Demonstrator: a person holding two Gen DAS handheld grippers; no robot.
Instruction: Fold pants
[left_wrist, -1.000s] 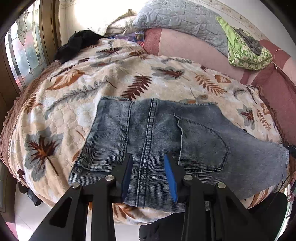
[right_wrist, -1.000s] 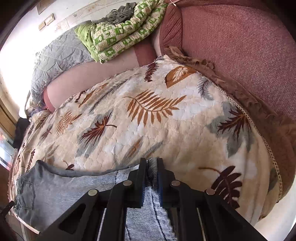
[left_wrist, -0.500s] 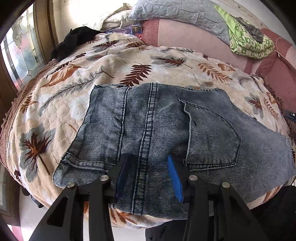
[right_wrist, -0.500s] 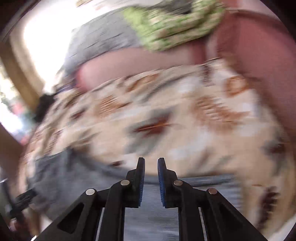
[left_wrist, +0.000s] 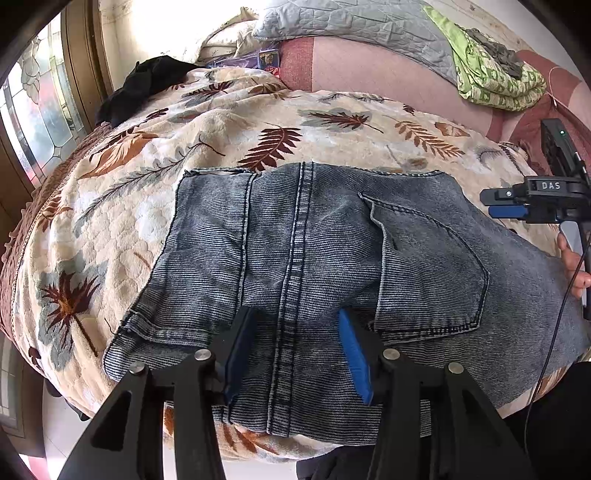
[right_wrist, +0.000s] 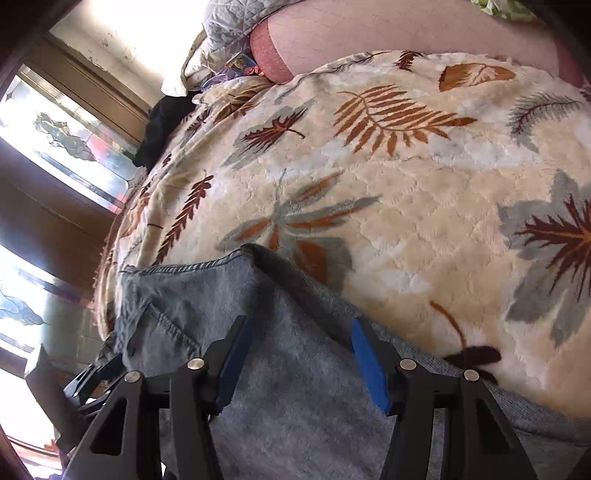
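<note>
Jeans (left_wrist: 314, 266): grey-blue denim, spread seat-up on the leaf-print blanket (left_wrist: 140, 177), near its front edge; waistband toward the left of the left wrist view, legs running off right.
Fold state: one layer lies over another along the far edge, so the jeans look folded lengthwise already; my reading only. Legs-to-waist folds not yet done.
Left side of scene: stained-glass window (left_wrist: 33, 122); black garment (left_wrist: 147, 85) at the blanket's far corner, well apart from the jeans.
Left gripper (left_wrist: 295, 350): jaws apart and opening, straddling the centre seat seam (left_wrist: 299, 258); blue pads not pressing the cloth, nothing clamped.
Back pocket (left_wrist: 428, 269): flat, just right of the left gripper.
Right gripper (right_wrist: 299, 365): jaws wide and opening, poised above the denim near the folded edge; nothing held. A hand (left_wrist: 574, 266) carries it at the right.
Remaining: likely take the leg end and bring it across to the waistband, then smooth.
Far right background: green patterned bedding (left_wrist: 495, 81) on the pink bolster, uninvolved.
</note>
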